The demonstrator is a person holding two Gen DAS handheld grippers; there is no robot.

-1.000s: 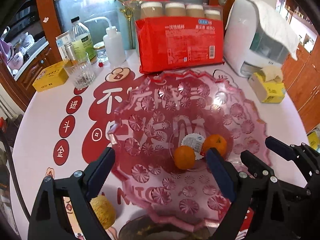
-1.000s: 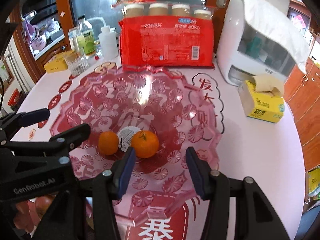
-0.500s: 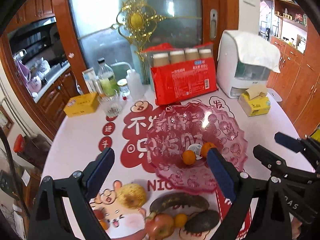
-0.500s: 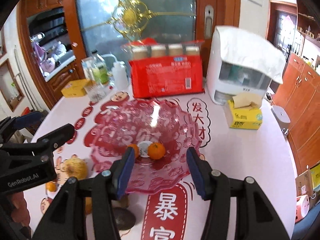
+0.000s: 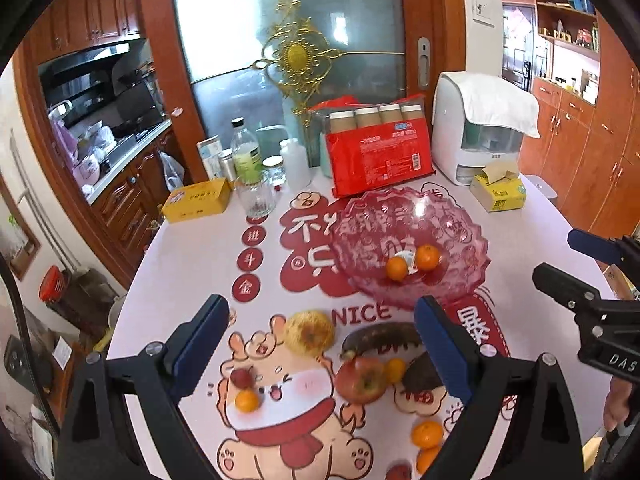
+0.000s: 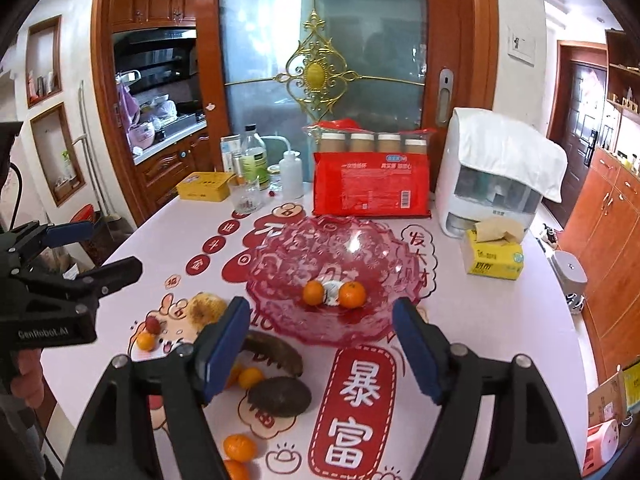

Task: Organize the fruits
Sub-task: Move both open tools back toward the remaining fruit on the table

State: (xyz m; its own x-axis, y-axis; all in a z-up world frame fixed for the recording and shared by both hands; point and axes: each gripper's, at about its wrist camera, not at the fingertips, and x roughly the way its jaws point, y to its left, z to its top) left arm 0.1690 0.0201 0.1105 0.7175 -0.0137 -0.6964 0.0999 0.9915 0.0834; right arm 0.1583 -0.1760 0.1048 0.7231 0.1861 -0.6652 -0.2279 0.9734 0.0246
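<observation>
1. I see two mandarins lying in the bottom of the pink glass bowl, one either side of a white sticker; the bowl stands mid-bench, toward the far edge.
2. Loose fruit lies on the bench between the bowl and the near edge: yellow apple, blackened banana, red apple, dark avocado, a small red fruit, and several more mandarins.
3. My left hand-held gripper hovers released above the loose fruit; nothing between its blue pads.
4. My right hand-held gripper has its jaws opening, nothing between them; it hangs above the bowl's near rim, gripping nothing.
5. Along the far edge: red cup pack, white dispenser, yellow tissue box near the right edge, bottles, a glass, yellow tin.
</observation>
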